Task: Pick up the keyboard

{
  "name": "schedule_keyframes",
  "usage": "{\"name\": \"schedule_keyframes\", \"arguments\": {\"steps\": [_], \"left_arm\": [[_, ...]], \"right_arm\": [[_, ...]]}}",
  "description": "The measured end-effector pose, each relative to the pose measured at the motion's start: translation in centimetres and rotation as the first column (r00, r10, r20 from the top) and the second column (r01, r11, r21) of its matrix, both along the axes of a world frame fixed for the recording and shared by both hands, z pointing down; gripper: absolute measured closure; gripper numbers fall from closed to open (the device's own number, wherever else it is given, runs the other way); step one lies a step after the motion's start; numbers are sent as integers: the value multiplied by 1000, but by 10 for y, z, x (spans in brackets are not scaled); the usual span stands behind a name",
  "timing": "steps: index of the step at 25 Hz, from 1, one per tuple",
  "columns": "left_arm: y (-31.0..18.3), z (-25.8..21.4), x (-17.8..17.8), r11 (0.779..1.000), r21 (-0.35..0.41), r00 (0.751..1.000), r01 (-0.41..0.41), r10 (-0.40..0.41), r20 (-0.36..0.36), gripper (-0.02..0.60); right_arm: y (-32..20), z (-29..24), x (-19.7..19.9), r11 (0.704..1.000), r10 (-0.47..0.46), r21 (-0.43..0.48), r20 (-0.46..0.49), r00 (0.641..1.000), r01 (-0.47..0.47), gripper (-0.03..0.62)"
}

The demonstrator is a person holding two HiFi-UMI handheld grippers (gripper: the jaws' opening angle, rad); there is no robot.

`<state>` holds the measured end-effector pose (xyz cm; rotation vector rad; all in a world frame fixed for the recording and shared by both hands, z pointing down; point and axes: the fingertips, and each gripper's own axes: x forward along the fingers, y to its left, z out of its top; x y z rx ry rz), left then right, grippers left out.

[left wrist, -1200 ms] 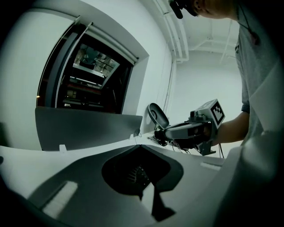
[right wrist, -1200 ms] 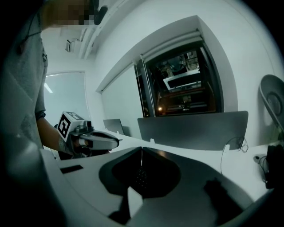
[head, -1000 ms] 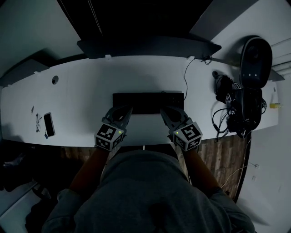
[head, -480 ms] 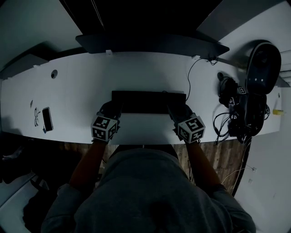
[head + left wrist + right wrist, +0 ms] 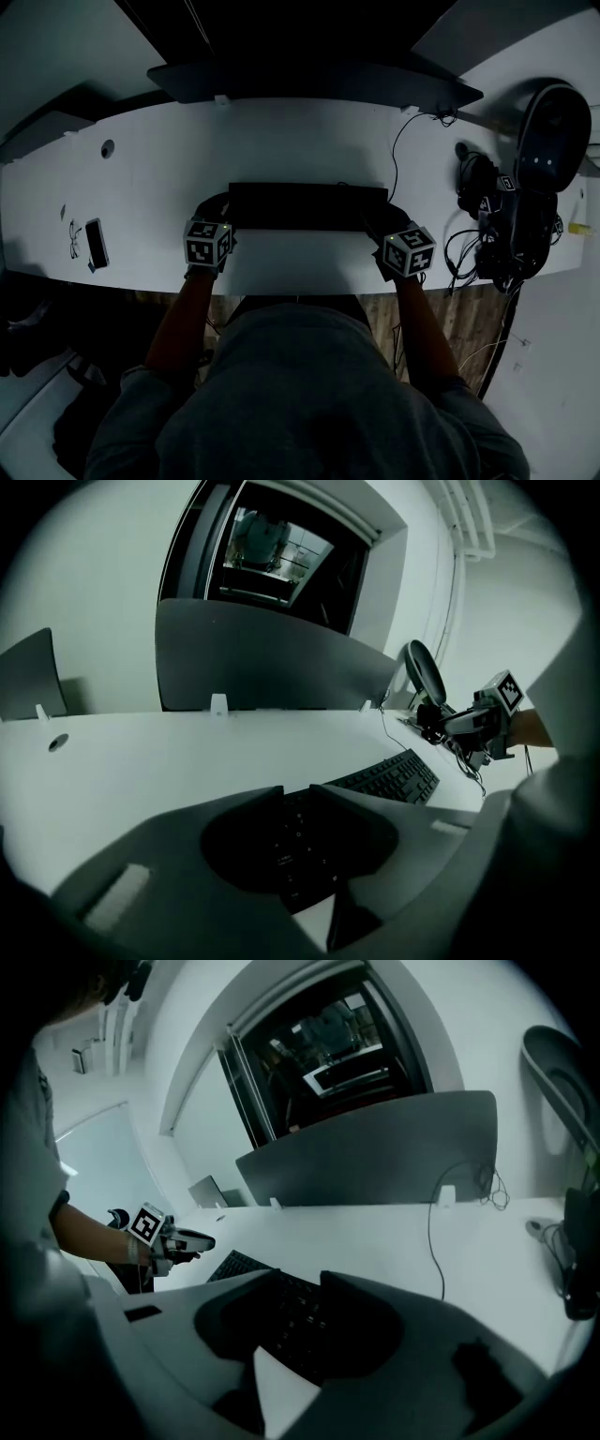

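Note:
A black keyboard [image 5: 307,205] lies flat on the white desk [image 5: 281,150], in the middle and close to me. My left gripper [image 5: 217,211] is down at its left end and my right gripper [image 5: 380,220] at its right end. In the left gripper view the jaws [image 5: 296,791] have just been opening and stand slightly apart, with the keyboard [image 5: 389,775] showing through the gap. The right gripper view shows the same: its jaws [image 5: 300,1279] have just been opening, a narrow gap over the keys [image 5: 239,1265]. Neither pair of pads visibly presses on the keyboard.
A thin cable [image 5: 398,155] runs from the keyboard's right end to the dark partition [image 5: 309,84] at the back. A phone [image 5: 96,243] and glasses [image 5: 75,244] lie at the left. Tangled cables and dark gear [image 5: 506,225] crowd the right end. The desk's front edge is just behind the grippers.
Both grippers have moved down and outward, from the keyboard's front edge to its two ends. Their jaws, shut before, now stand slightly apart.

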<state>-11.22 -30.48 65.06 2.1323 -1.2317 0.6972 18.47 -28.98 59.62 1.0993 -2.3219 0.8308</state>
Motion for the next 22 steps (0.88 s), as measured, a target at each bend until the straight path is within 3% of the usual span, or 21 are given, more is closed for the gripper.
{"name": "schedule_keyframes", "arguments": {"steps": [11,22], "left_arm": [[-10,43,-14,990,-131,998,54,-56,-11,323],[-17,61,-12,978,-194,997,72,-76,-17,298]], "right_arm": [[-11,60,44,986,94,-129,-61,994,-101,380],[-21,95,78,957,197,-194,-105,975,-214,312]]}}
